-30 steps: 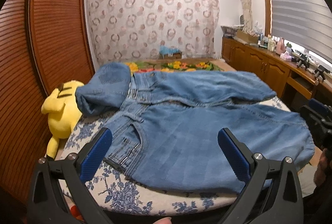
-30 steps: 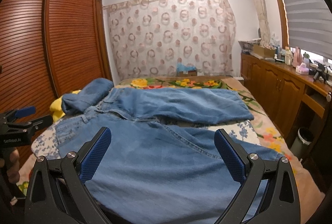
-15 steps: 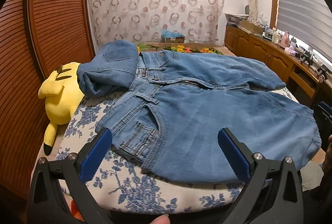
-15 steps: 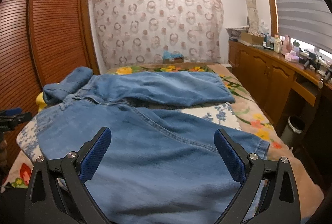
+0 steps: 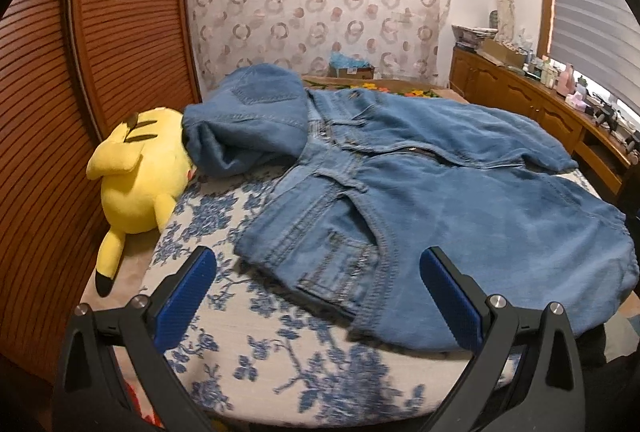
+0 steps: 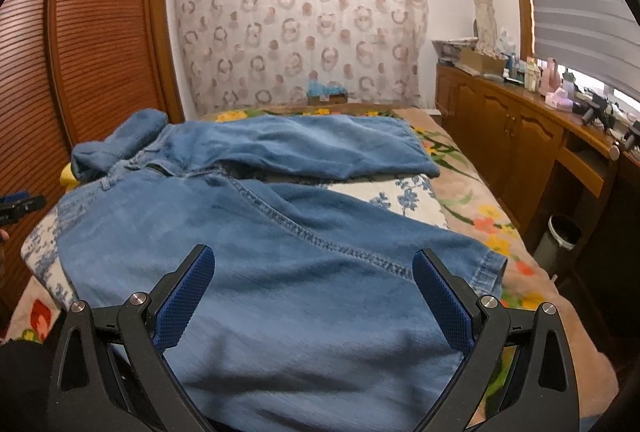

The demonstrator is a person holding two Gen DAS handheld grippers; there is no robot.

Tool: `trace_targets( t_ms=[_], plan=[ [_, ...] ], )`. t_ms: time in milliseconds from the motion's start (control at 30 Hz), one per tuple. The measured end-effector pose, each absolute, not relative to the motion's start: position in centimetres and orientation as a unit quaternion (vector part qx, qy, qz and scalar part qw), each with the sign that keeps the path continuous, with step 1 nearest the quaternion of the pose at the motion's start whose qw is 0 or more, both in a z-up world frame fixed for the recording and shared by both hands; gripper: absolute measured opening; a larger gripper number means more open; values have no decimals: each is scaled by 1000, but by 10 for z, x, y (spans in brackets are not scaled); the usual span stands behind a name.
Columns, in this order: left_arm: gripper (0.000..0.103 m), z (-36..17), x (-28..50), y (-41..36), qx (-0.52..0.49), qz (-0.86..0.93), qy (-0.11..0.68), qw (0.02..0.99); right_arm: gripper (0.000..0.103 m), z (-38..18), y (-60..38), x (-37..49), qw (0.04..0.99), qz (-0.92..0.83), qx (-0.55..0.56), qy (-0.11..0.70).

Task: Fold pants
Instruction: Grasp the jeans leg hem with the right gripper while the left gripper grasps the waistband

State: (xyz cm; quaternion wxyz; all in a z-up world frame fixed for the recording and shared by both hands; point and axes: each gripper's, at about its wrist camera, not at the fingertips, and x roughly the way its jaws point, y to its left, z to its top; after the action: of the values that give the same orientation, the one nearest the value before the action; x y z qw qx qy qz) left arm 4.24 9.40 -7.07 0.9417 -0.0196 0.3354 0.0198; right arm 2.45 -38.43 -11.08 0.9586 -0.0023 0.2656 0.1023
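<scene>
Blue denim pants (image 5: 440,199) lie spread on a bed with a floral cover (image 5: 280,344). One part is bunched over a yellow plush toy at the far left. My left gripper (image 5: 318,300) is open and empty, just above the near waistband and pocket corner. The pants also show in the right wrist view (image 6: 280,252), with one leg lying near and the other leg lying across the back. My right gripper (image 6: 314,300) is open and empty, low over the near leg, left of its hem (image 6: 486,264).
A yellow plush toy (image 5: 136,175) lies at the bed's left edge against a slatted wooden wardrobe (image 5: 80,71). A wooden counter (image 6: 540,135) with bottles runs along the right wall. A small bin (image 6: 558,236) stands beside the bed.
Both grippers have moved down and closer to the pants. The left view has shifted left toward the waistband corner; the right has dropped over the near leg. Both stay open.
</scene>
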Motion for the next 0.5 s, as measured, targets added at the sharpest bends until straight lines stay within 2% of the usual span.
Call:
trace_targets(
  t_ms=[367, 500],
  plan=[
    [89, -96, 74, 136, -45, 42, 363, 930, 101, -133, -423, 24, 952, 63, 5, 298],
    [77, -107, 83, 141, -56, 45, 375, 924, 101, -139, -435, 23, 950, 55, 1, 306]
  ],
)
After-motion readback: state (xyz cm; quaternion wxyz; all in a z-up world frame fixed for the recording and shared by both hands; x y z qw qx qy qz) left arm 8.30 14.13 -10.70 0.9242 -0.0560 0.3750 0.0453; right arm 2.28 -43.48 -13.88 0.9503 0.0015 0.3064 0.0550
